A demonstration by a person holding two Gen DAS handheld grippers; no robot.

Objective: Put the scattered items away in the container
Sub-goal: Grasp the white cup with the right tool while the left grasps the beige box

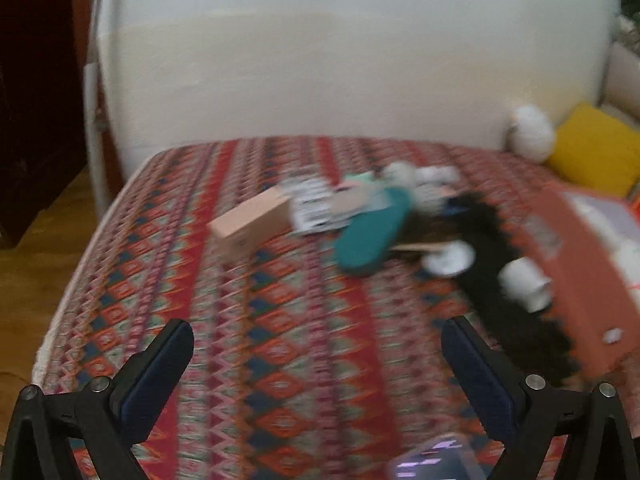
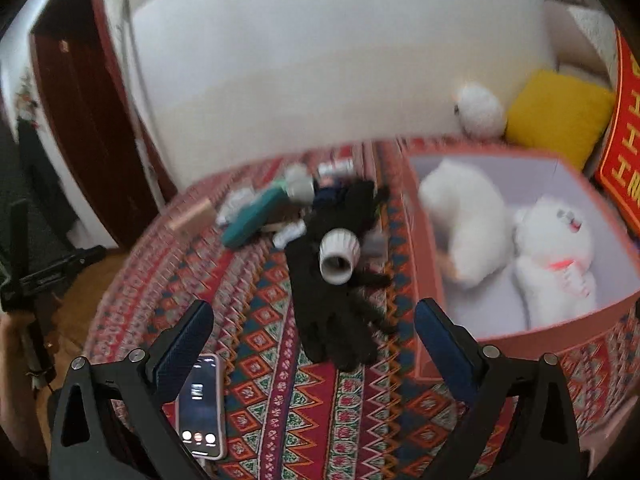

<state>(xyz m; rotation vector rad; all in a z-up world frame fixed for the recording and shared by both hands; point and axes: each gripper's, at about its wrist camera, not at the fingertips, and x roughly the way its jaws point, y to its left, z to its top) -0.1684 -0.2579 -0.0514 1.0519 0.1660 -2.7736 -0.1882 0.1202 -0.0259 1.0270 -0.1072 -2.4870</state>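
A pile of small items lies on the patterned bedspread (image 1: 280, 320): a pink box (image 1: 252, 224), a teal case (image 1: 372, 232), black gloves (image 2: 332, 280) and a white ribbed cup (image 2: 338, 256) on its side on the gloves. The salmon-coloured container box (image 2: 424, 280) stands to the right, holding two white plush toys (image 2: 468, 220). My left gripper (image 1: 316, 344) hovers open over bare bedspread in front of the pile, holding nothing. My right gripper (image 2: 314, 324) is open too, with the glove tips between its fingers' lines, not touching.
A phone (image 2: 202, 404) with a lit screen lies near the bed's front edge, by my right gripper's left finger. A yellow cushion (image 2: 556, 112) and a white plush (image 2: 480, 110) sit by the wall. The bed's left edge drops to a wooden floor (image 1: 28, 260).
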